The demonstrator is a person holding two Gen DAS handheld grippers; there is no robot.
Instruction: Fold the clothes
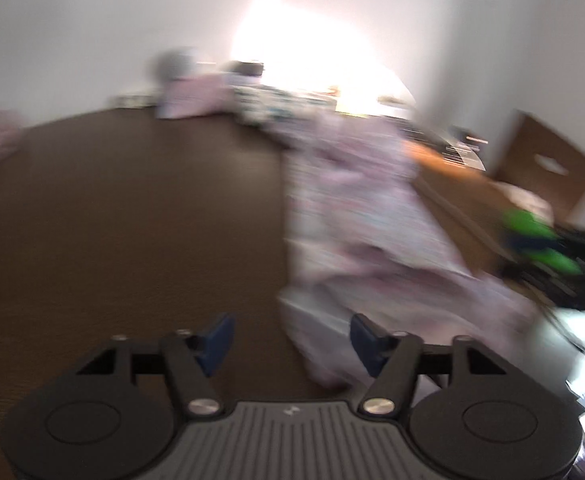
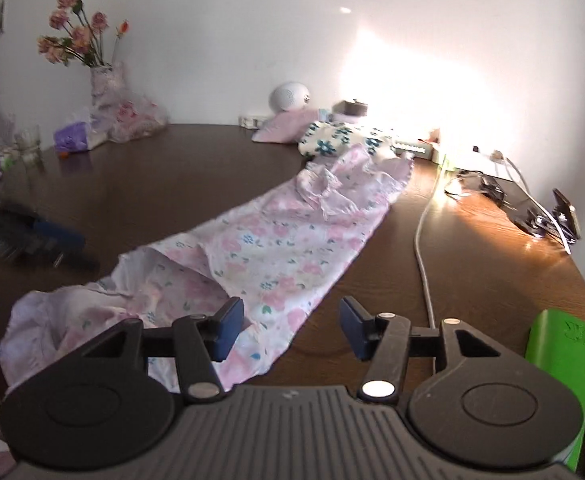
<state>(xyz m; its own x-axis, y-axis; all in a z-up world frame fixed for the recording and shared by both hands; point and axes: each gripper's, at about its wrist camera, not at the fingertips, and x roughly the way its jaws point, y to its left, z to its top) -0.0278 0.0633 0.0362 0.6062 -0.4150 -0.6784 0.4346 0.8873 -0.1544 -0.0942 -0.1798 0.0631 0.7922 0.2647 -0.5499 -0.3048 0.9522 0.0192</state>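
A pink floral garment (image 2: 276,248) lies stretched in a long strip across the dark wooden table (image 2: 152,184), its near end crumpled at the front left. My right gripper (image 2: 290,330) is open and empty, just above the garment's near edge. In the blurred left wrist view the same garment (image 1: 356,216) lies ahead and to the right. My left gripper (image 1: 290,342) is open and empty, with its right finger over the garment's near end. The left gripper also shows in the right wrist view (image 2: 52,240) at the far left.
More folded clothes (image 2: 332,136) sit at the back of the table. A vase of flowers (image 2: 100,80) stands back left. A white cable (image 2: 422,240) runs along the right side, with a phone holder (image 2: 548,216) and a green object (image 2: 556,348) near it.
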